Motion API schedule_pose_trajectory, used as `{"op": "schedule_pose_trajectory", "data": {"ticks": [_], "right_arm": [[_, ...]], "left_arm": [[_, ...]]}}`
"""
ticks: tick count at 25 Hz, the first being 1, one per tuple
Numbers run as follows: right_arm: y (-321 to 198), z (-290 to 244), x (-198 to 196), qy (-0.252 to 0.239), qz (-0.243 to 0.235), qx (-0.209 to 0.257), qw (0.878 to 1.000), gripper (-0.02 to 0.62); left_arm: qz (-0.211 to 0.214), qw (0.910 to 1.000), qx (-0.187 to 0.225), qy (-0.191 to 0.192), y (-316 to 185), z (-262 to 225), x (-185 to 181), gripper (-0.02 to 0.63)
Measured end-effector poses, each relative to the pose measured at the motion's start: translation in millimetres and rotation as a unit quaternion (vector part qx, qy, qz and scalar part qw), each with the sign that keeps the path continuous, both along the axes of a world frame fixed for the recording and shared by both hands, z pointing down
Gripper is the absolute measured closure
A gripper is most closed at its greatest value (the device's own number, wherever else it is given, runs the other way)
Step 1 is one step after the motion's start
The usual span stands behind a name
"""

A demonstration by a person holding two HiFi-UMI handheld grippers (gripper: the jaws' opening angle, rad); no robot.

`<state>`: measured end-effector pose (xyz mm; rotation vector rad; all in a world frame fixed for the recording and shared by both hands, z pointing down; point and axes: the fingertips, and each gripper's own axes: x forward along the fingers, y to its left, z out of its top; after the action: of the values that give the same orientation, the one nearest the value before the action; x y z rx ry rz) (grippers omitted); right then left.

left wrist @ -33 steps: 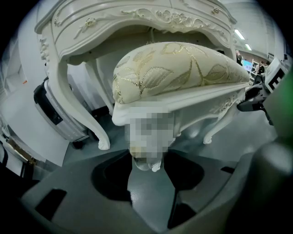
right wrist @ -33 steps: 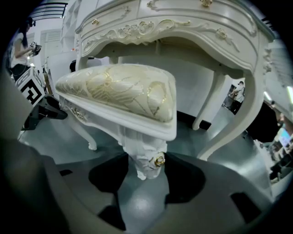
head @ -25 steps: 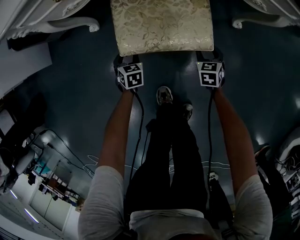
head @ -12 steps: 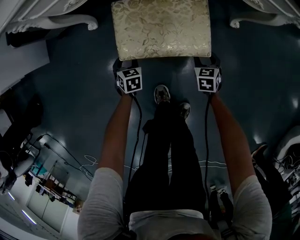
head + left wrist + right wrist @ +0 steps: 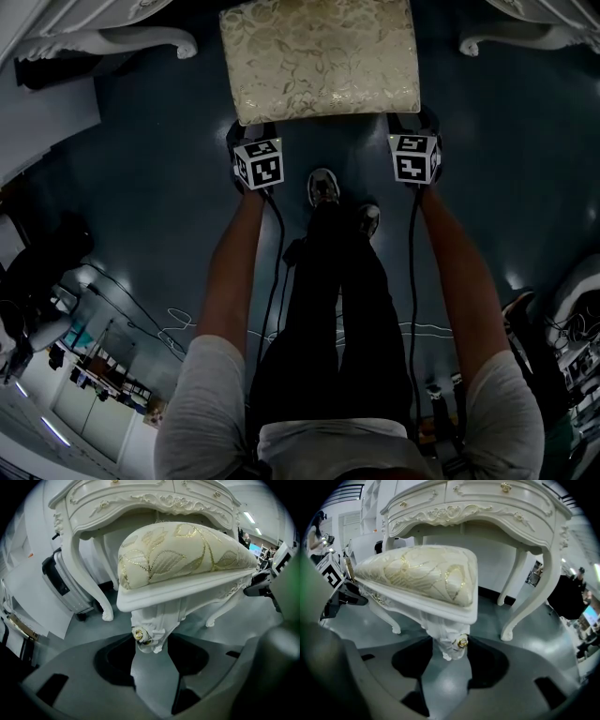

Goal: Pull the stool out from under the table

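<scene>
The stool point(image 5: 319, 56) has a cream cushion with gold leaves point(image 5: 183, 555) and carved white legs. It stands just in front of the white ornate table point(image 5: 140, 498), whose curved feet point(image 5: 141, 42) flank it. My left gripper point(image 5: 251, 127) is at the stool's front left corner, its jaws closed on that front leg point(image 5: 147, 630), which fills the gap between the pads. My right gripper point(image 5: 415, 120) is at the front right corner. Its jaws are closing on the other front leg point(image 5: 447, 641), pads against its sides.
The person's shoes point(image 5: 323, 187) stand right behind the stool, between the two arms. Cables point(image 5: 178, 323) trail over the dark floor. A grey case point(image 5: 65, 588) stands by the table's left leg. A white panel point(image 5: 47, 112) lies at the left.
The stool has come a little toward the person, away from the table's feet, with both grippers moving back along with it.
</scene>
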<state>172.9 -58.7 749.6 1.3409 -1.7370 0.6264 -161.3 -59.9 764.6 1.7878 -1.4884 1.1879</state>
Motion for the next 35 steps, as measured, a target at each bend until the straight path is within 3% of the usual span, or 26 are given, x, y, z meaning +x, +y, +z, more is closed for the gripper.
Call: {"op": "schedule_pose_trajectory", "data": {"ticks": [35], "right_arm": [[8.8,-5.5,-0.8,0.007,0.012,-0.018,1.000,0.364]], "left_arm": [[0.014,0.9998,-0.010,0.006,-1.2,-2.9,-1.9,0.388]]}}
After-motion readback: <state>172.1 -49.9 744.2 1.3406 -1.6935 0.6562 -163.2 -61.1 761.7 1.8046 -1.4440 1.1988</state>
